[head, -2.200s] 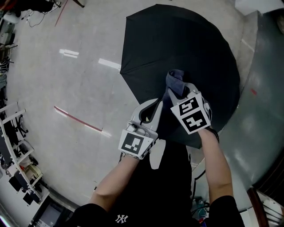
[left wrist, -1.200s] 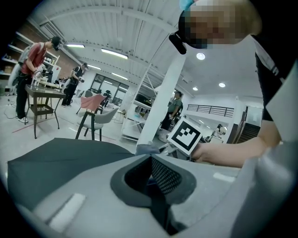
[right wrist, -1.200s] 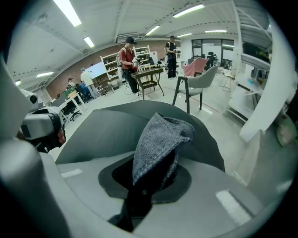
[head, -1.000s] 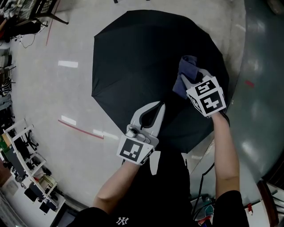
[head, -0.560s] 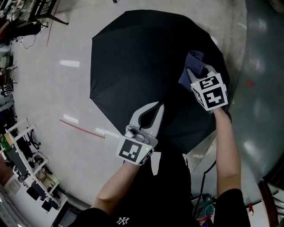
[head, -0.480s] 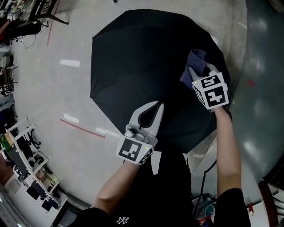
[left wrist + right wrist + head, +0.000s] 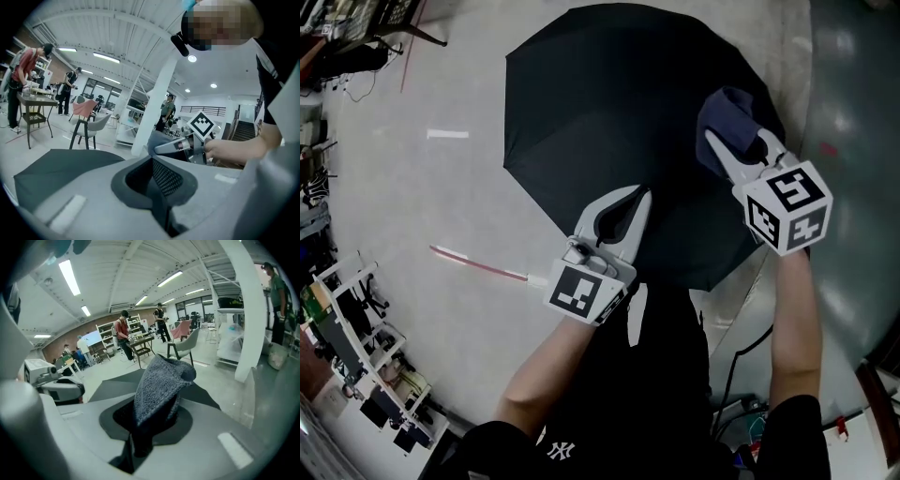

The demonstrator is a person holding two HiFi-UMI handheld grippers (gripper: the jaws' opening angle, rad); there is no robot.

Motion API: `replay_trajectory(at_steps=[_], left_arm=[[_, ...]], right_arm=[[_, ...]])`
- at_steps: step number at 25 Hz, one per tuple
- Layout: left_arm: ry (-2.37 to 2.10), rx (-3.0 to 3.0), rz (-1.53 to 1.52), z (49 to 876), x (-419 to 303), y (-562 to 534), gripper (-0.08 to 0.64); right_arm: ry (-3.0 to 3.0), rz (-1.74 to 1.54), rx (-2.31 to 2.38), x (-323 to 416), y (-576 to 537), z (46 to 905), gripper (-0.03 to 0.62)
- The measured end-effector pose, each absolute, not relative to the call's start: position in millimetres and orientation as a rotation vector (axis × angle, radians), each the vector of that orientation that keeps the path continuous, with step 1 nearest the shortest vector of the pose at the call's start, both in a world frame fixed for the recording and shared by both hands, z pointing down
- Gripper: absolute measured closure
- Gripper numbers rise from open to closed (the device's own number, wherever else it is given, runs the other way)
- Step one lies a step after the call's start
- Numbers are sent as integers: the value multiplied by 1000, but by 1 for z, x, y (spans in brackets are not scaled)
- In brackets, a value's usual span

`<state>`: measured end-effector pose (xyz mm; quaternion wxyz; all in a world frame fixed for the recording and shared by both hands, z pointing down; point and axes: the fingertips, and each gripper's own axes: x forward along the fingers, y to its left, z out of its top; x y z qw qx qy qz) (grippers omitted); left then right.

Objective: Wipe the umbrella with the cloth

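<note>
My right hand-held gripper pinches the blue cloth against the far right panel of the open black umbrella, which spreads above the floor. My left hand-held gripper, jaws together and apparently empty, hovers at the canopy's near edge. I judge long strokes along each panel, with light pressure, will serve best. The right gripper view shows the cloth's knit bunched between the jaws. Only the head view shows where it meets the canopy.
</note>
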<state>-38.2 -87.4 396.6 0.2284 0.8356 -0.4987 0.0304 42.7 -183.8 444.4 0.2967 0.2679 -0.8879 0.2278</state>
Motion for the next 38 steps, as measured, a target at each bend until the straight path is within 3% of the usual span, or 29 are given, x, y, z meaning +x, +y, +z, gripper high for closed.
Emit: replay_trajectory(at_steps=[8,23,38], left_arm=[[-1336,2385,33,370,-44,-30,557],[-1291,2373,115,399,-67,34,557],[-1249,2391,125,423,-40,26,557]], right_arm=[[-2432,639,420,-2,-37,411,512],[-2331,663,16,-50,112,463,512],[-2135,420,49,-7,82,546,511]])
